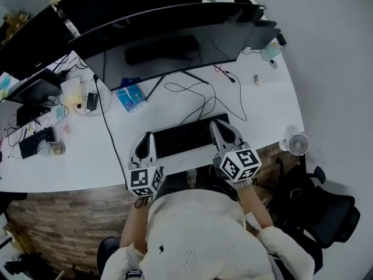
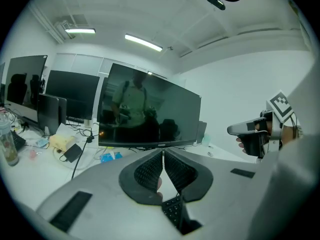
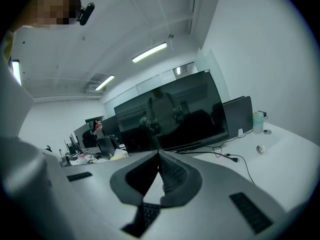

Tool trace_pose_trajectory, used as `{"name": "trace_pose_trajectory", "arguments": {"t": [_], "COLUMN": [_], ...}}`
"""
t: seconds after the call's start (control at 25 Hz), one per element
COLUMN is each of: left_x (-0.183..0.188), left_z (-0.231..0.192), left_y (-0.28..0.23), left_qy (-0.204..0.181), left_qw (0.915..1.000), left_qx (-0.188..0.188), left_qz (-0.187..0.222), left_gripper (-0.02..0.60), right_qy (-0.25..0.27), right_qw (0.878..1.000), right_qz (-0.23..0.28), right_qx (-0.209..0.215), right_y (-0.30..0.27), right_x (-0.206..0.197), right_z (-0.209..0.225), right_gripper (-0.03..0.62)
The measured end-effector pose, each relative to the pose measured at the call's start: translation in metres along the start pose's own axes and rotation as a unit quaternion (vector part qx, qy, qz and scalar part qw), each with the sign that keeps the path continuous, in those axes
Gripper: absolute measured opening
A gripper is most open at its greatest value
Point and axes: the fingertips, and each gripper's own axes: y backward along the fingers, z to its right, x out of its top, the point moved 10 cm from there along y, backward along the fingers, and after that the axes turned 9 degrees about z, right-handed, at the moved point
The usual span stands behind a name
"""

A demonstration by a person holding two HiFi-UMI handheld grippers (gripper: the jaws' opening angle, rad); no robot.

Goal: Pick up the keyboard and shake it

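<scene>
bench (image 1: 274,107): white | monitor (image 1: 175,45): dark, 12 o'clock | keyboard (image 1: 183,137): black, 6 o'clock of monitor, near front edge | left gripper (image 1: 144,137): jaws pressed together, keyboard's 9 o'clock end | right gripper (image 1: 220,127): jaws pressed together, 3 o'clock end

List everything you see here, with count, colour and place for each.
keyboard: one, black, desk's front edge, between the grippers
big monitor: one, black, behind the keyboard
second keyboard: one, black, desk's far left
packet: one, blue, below the monitor's left half
fan: one, white, desk's right front corner
chair: one, black, lower right, off the desk
desk: one, white, under it all
left gripper: one, grey, shut, by the keyboard's left end
right gripper: one, grey, shut, by the keyboard's right end
</scene>
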Motion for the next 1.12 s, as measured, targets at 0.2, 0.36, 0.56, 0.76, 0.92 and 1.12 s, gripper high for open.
{"name": "trace_pose_trajectory", "arguments": {"t": [0.2, 0.36, 0.56, 0.76, 0.92, 1.12], "left_x": [-0.013, -0.021, -0.034, -0.048, -0.063, -0.081], "left_z": [-0.004, -0.006, -0.001, 0.005, 0.006, 0.002], "left_y": [0.005, 0.011, 0.017, 0.020, 0.019, 0.018], "left_qy": [0.014, 0.008, 0.014, 0.019, 0.019, 0.024], "left_qw": [0.9993, 0.9982, 0.9964, 0.9952, 0.9940, 0.9914], "left_qx": [0.031, 0.053, 0.073, 0.080, 0.080, 0.087], "left_qz": [-0.015, -0.027, -0.040, -0.053, -0.072, -0.094], "left_gripper": [0.021, 0.021, 0.020, 0.021, 0.021, 0.023], "right_qy": [-0.004, -0.005, 0.005, -0.027, -0.036, -0.049], "right_qw": [1.000, 0.999, 0.999, 0.998, 0.997, 0.996], "right_qz": [-0.024, -0.033, -0.038, -0.056, -0.064, -0.072], "right_qx": [-0.006, 0.004, 0.026, 0.023, 0.014, -0.004], "right_y": [-0.005, -0.010, -0.011, -0.014, -0.013, -0.012], "right_x": [-0.012, -0.018, -0.022, -0.037, -0.051, -0.065], "right_z": [0.017, 0.029, 0.043, 0.059, 0.072, 0.091], "right_gripper": [0.002, 0.002, 0.002, 0.002, 0.002, 0.003]}}
